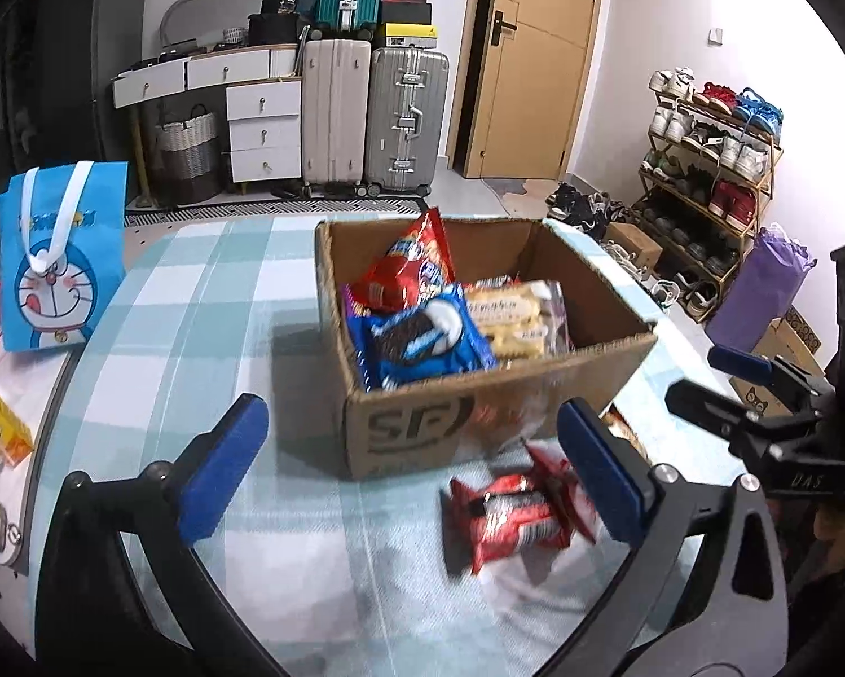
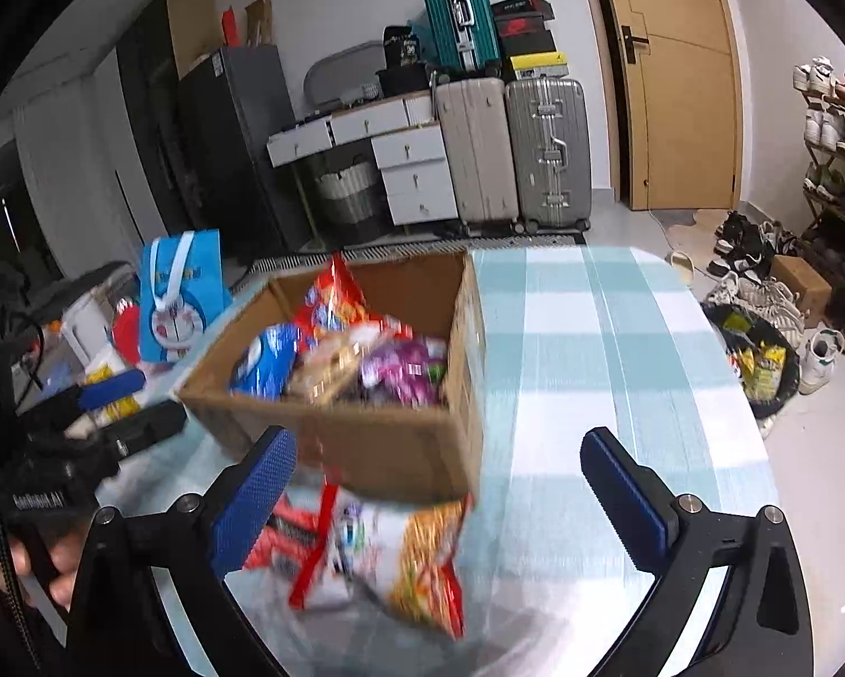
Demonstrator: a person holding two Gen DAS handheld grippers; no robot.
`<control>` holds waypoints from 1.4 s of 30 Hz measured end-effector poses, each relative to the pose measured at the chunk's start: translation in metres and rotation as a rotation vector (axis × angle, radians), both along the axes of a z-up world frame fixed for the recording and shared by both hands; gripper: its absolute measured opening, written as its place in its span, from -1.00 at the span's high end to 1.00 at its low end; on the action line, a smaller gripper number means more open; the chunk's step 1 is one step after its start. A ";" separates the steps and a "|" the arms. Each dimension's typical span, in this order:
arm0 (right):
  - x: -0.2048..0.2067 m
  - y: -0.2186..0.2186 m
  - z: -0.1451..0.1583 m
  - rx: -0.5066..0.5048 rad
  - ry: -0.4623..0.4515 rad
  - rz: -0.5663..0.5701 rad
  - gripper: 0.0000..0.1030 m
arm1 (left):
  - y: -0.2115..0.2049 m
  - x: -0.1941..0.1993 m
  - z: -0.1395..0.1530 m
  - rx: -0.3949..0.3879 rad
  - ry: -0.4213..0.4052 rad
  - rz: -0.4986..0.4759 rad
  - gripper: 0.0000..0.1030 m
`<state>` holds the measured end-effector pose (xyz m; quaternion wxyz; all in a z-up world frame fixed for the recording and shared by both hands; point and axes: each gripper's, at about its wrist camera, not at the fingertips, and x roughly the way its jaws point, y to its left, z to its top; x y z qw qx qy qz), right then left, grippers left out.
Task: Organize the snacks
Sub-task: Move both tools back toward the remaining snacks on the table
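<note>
Left wrist view: a table under a teal checked cloth (image 1: 197, 304) holds a cardboard box (image 1: 479, 395) printed "SF", stocked with snacks; suitcases (image 1: 372, 113) and a shoe rack (image 1: 710, 169) line the room. The left gripper (image 1: 411, 474) is spread wide, empty, a red snack pack (image 1: 513, 519) below it.

Right wrist view: the right gripper (image 2: 439, 502) gapes empty above a snack bag (image 2: 400, 558) lying before the box.

An open cardboard box (image 1: 479, 395) stands on the checked worktop (image 1: 197, 338), holding blue, red and yellow snack packs (image 1: 422, 333); more red packets (image 1: 513, 513) lie just before it.
</note>
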<state>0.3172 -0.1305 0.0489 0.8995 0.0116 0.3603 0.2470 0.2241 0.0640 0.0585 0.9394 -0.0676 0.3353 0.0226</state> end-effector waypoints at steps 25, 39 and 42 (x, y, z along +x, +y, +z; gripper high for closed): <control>-0.025 0.005 -0.052 -0.004 0.241 0.074 -0.99 | -0.004 -0.017 -0.069 -0.047 0.136 0.029 -0.98; -0.013 0.033 -0.063 -0.030 0.263 0.104 -0.99 | 0.008 -0.018 -0.083 -0.061 0.163 0.049 -0.98; -0.009 0.037 -0.066 -0.027 0.277 0.108 -0.99 | 0.011 -0.017 -0.085 -0.068 0.168 0.054 -0.98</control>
